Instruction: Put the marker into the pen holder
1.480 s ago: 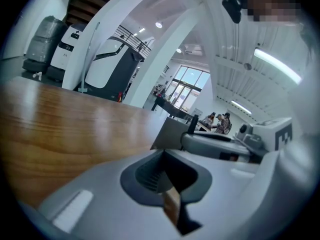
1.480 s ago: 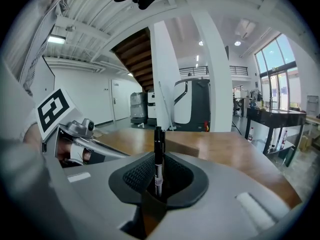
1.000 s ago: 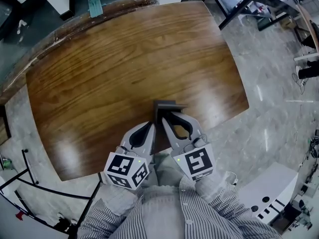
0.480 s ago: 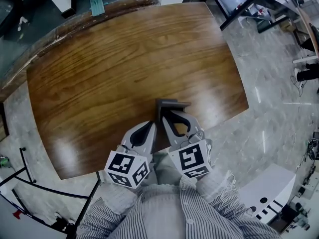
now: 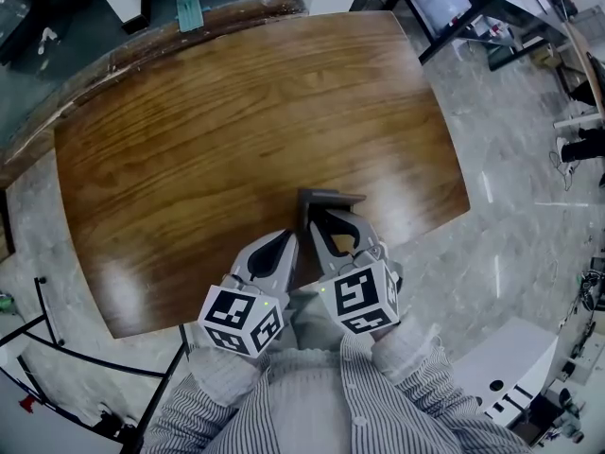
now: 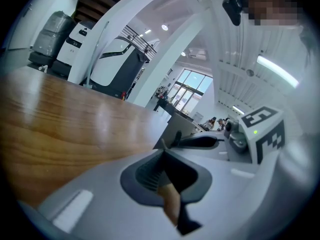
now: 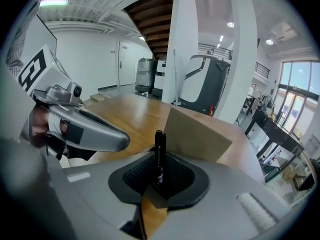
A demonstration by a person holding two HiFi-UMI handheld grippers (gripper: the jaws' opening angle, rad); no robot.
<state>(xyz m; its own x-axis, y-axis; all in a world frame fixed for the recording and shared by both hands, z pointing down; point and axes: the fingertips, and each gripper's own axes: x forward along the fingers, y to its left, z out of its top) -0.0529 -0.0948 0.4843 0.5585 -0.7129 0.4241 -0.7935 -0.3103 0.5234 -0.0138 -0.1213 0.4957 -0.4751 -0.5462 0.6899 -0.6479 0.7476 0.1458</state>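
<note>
A grey box-shaped pen holder (image 5: 328, 200) stands on the wooden table (image 5: 236, 121), near its front edge. My right gripper (image 5: 317, 218) reaches to the holder's near side. It is shut on a black marker (image 7: 160, 144) that stands upright between the pads, just short of the holder (image 7: 200, 134). Close beside it on the left, my left gripper (image 5: 289, 241) points the same way over the table edge. In the left gripper view its jaws (image 6: 164, 152) meet with nothing between them, and the holder (image 6: 179, 129) shows beyond the right gripper's finger (image 6: 200, 143).
Marble floor surrounds the table. A green tool (image 5: 186, 6) lies past the far edge. Dark desks (image 5: 492, 17) stand at the upper right and a white unit (image 5: 515, 367) at the lower right. The person's striped sleeves (image 5: 312, 405) fill the bottom of the head view.
The right gripper has turned a little and its marker cube has shifted left, towards the left gripper. The left gripper and the pen holder have stayed in place.
</note>
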